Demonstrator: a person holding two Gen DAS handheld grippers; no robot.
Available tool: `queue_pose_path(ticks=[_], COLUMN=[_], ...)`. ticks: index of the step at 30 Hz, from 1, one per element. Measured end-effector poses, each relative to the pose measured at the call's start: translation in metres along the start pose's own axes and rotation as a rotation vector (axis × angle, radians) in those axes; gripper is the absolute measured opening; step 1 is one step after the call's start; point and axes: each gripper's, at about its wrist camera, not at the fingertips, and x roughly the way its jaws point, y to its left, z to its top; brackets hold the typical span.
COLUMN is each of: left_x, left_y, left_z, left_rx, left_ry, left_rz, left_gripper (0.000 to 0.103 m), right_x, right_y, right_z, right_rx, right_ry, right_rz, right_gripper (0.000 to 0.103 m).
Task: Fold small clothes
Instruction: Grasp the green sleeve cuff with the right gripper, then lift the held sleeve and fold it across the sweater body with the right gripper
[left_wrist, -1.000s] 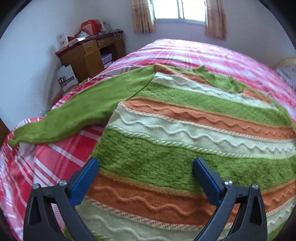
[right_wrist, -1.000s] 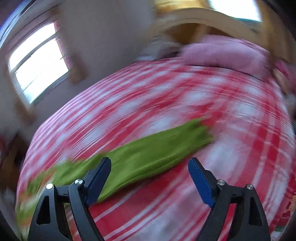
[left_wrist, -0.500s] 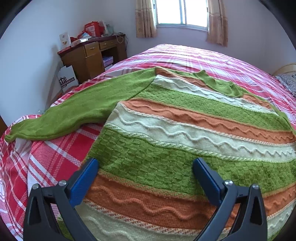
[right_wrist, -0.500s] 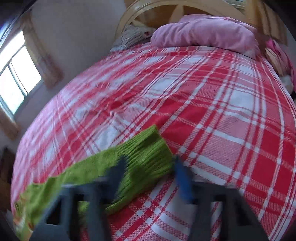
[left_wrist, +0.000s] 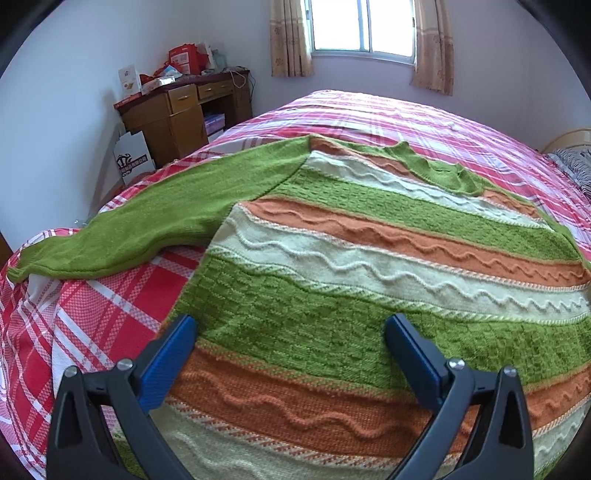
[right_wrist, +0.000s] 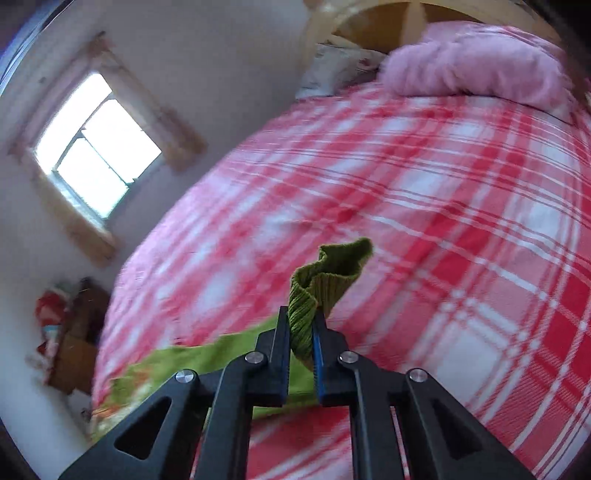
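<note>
Over on the bed (left_wrist: 92, 325), the striped sweater (left_wrist: 369, 266) is lying flat on the red plaid cover, one green sleeve (left_wrist: 155, 221) stretched out toward the desk (left_wrist: 177, 114) side. The right tool (right_wrist: 300, 332) has just been closing and is now clamped on the ribbed cuff (right_wrist: 325, 273) of the other sleeve, which bunches up out of the jaws, so that grab looks solid enough. The left tool (left_wrist: 291, 347) hangs over the lower body of the sweater with its jaws spread wide, nothing pinched between them. My guess is the step here is bringing that sleeve across the chest. To do it well I'd lift the cuff only enough to clear the knit, then carry it over in a low arc so the sleeve lays straight instead of twisting. Chunky knit like this drags and stretches, so go slow, and maybe press the left tool down on the body so the whole thing doesn't slide along. Let go only once the cuff rests flat.
</note>
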Motion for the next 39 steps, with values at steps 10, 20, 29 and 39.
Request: queue_pose_path(ticks=[10,20,29,39], left_x=[0.0,-0.029,-0.04,-0.028], left_y=[0.0,0.04,0.094,0.115], left_z=[0.003,0.015,0.025,0.019], left_rx=[0.009,-0.023,-0.144,-0.135], left_ry=[0.01,-0.027,-0.079,-0.079], left_rz=[-0.031,-0.05,-0.034,-0.005], left_gripper=[0.103,0.103,0.103,0.103], right_x=[0.014,0.074,0.109,0.139], right_y=[0.165,0.319,0.389,0.433], right_z=[-0.04,-0.152,-0.235,-0.307], right_rx=[-0.092,-0.244,-0.298,-0.414], right_ry=[0.154,0.352,0.466,0.541], right_rz=[0.373,0.537,0.596,0.604], right_gripper=[0.01,0.01,0.01,0.01])
